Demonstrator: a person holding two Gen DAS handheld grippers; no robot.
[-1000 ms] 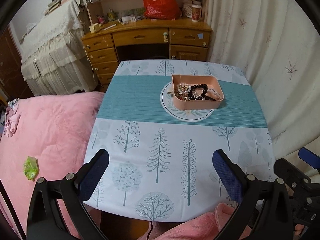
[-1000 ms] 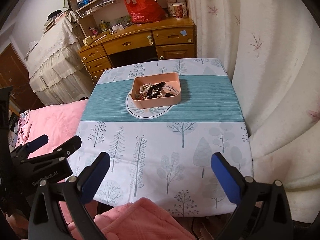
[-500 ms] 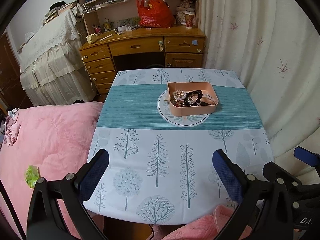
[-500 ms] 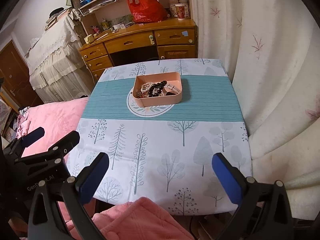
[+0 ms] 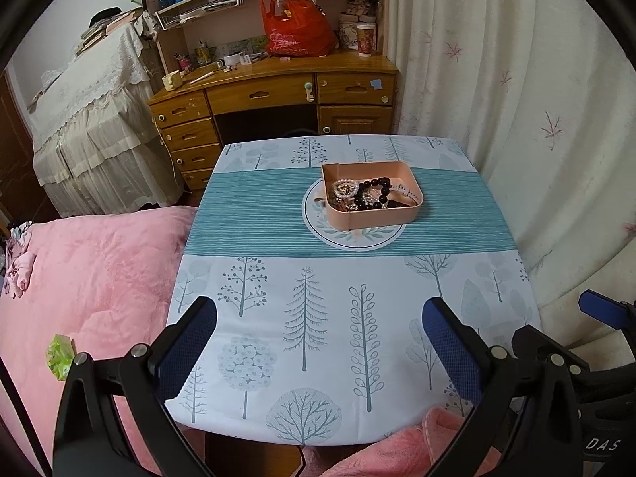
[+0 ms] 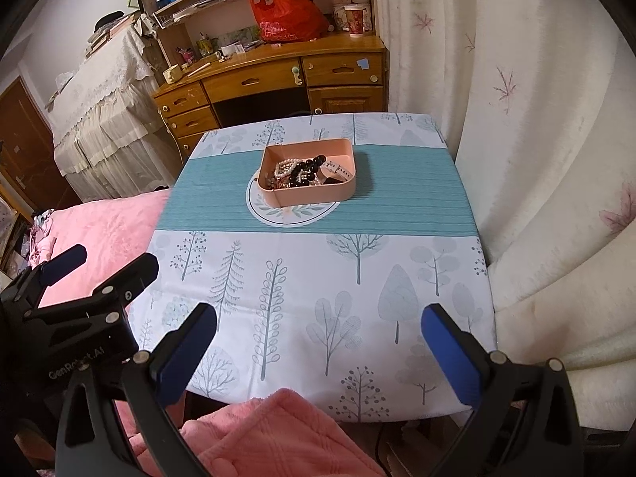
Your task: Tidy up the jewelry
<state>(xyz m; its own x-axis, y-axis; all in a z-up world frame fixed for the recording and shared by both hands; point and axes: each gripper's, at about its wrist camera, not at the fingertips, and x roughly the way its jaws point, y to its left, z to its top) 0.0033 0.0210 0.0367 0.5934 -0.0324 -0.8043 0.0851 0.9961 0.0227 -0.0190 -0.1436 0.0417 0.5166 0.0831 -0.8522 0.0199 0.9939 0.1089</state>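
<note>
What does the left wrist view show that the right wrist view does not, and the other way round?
Only the left view shows a green wrapper on the pink blanket, and the right tongs at its right edge. Only the right view shows a brown door and the left tongs. Both show the pink tray of jewelry on the table, the desk and red bag.

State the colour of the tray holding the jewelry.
The tray is pale pink; the left wrist view shows it best.
</note>
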